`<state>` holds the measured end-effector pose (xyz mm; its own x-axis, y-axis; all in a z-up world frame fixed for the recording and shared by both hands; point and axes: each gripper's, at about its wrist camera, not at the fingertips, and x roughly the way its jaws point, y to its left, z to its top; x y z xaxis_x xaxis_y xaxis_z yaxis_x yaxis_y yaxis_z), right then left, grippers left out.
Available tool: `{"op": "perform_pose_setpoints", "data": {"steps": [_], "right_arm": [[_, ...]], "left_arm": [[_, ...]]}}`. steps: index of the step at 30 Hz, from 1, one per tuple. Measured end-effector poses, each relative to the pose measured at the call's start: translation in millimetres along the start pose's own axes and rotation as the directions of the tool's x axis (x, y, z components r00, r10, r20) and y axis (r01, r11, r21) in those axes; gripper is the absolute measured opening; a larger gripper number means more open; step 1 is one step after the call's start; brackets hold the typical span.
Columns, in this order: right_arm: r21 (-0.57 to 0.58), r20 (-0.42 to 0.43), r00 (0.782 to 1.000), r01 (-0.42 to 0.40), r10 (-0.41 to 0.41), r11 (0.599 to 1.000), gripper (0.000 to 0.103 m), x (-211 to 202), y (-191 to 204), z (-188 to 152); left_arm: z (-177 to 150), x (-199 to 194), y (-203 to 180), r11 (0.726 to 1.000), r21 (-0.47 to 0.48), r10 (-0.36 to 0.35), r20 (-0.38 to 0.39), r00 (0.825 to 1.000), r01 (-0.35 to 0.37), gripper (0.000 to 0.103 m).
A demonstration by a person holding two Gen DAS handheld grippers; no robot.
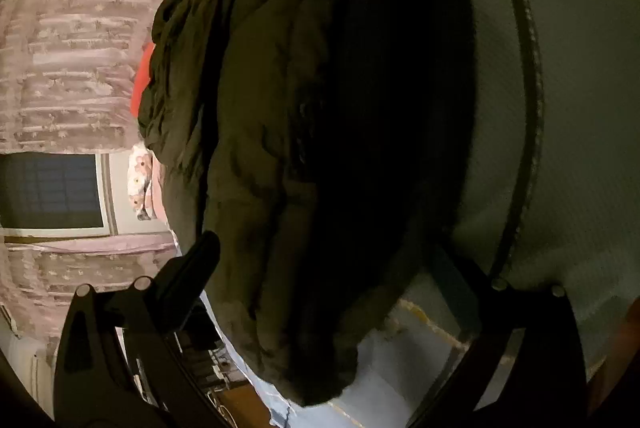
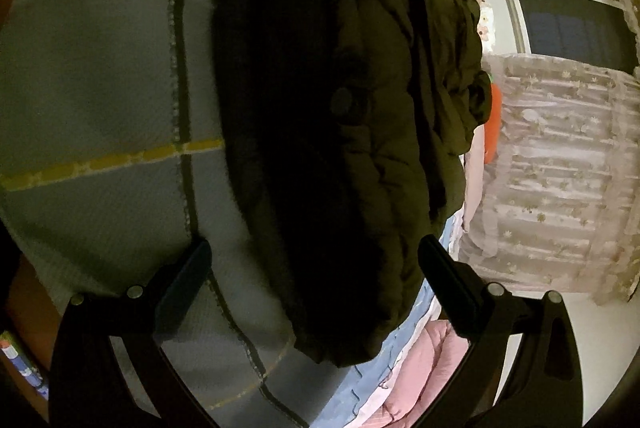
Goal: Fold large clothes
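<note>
Olive padded jacket [image 1: 280,148] is judged bulky, soft, slippery. Left gripper [image 1: 324,292] and right gripper [image 2: 316,268] are spread wide around it, nothing pinched. A hem edge is suggested.

- A pale green bed cover [image 1: 580,108] with dark and yellow stripes spreads across the bed.
- Pink floral lace curtains [image 1: 72,60] hang around a dark window [image 1: 52,190].
- A red-orange item [image 2: 493,132] shows near the curtains.
- A pink quilted blanket [image 2: 424,376] lies at the bed's edge.
- A floral pillow [image 1: 140,184] sits below the window side.

place: home bedroom | evidence: lace curtains [image 2: 560,148], dark window [image 1: 50,190], quilted bedspread [image 2: 100,68], pink bedding [image 2: 424,368]
</note>
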<state>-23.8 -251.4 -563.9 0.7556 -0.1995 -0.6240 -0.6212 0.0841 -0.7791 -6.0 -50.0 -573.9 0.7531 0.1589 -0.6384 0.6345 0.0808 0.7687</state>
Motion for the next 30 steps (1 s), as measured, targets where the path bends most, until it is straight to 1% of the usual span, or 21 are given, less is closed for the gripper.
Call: {"op": "perform_pose_setpoints", "data": {"steps": [7, 11, 15, 17, 18, 19, 20, 21, 22, 23, 24, 25, 27, 30], "right_arm": [[0.006, 0.016, 0.999, 0.032, -0.032, 0.999, 0.102, 11, -5, 4], [0.01, 0.019, 0.998, 0.066, -0.066, 0.998, 0.102, 19, -14, 7], [0.024, -0.001, 0.998, 0.067, -0.067, 0.997, 0.102, 29, -22, 11], [0.026, -0.002, 0.998, 0.066, -0.066, 0.997, 0.102, 31, -25, 12], [0.033, -0.003, 0.998, 0.059, -0.059, 0.998, 0.098, 31, -27, 13], [0.039, -0.009, 0.999, 0.038, -0.037, 0.999, 0.081, 31, -28, 14], [0.038, -0.017, 1.0, 0.01, -0.01, 0.999, 0.069, 31, -28, 14], [0.036, -0.022, 1.0, -0.006, 0.006, 0.999, 0.047, 30, -29, 14], [0.04, -0.027, 0.999, -0.032, 0.033, 0.999, 0.036, 29, -30, 14], [0.056, -0.033, 0.997, -0.061, 0.063, 0.997, 0.032, 27, -32, 15], [0.072, -0.036, 0.996, -0.079, 0.082, 0.994, 0.023, 26, -35, 15], [0.099, -0.039, 0.994, -0.094, 0.098, 0.991, 0.019, 24, -40, 15], [0.146, -0.04, 0.994, -0.091, 0.098, 0.985, 0.014, 21, -52, 15], [0.239, -0.046, 0.994, -0.088, 0.102, 0.967, 0.012, 16, -78, 15]], "left_arm": [[6, 11, 4, 1.0, -0.009, 0.006, 0.006, 1.0, -0.006, 0.101], [9, 13, 9, 0.998, -0.026, 0.049, 0.011, 0.999, -0.049, 0.101], [13, 19, 14, 0.998, -0.035, 0.048, 0.003, 0.999, -0.047, 0.101], [14, 22, 14, 0.999, -0.034, 0.034, 0.005, 0.999, -0.034, 0.101], [14, 22, 15, 0.999, -0.041, 0.027, 0.007, 1.0, -0.027, 0.101], [14, 21, 17, 0.998, -0.054, 0.019, 0.008, 1.0, -0.019, 0.097], [13, 22, 21, 0.996, -0.084, -0.004, 0.008, 1.0, 0.005, 0.085], [12, 22, 23, 0.994, -0.102, -0.026, 0.006, 1.0, 0.026, 0.074], [12, 22, 25, 0.992, -0.117, -0.045, 0.001, 0.999, 0.045, 0.054], [11, 23, 29, 0.989, -0.137, -0.06, -0.009, 0.998, 0.058, 0.041], [11, 23, 33, 0.985, -0.159, -0.07, -0.013, 0.997, 0.067, 0.036], [10, 23, 37, 0.981, -0.182, -0.078, -0.013, 0.997, 0.074, 0.031], [11, 19, 45, 0.976, -0.203, -0.083, -0.01, 0.997, 0.079, 0.026], [13, 12, 62, 0.971, -0.232, -0.057, 0.011, 0.998, 0.058, 0.025]]}}
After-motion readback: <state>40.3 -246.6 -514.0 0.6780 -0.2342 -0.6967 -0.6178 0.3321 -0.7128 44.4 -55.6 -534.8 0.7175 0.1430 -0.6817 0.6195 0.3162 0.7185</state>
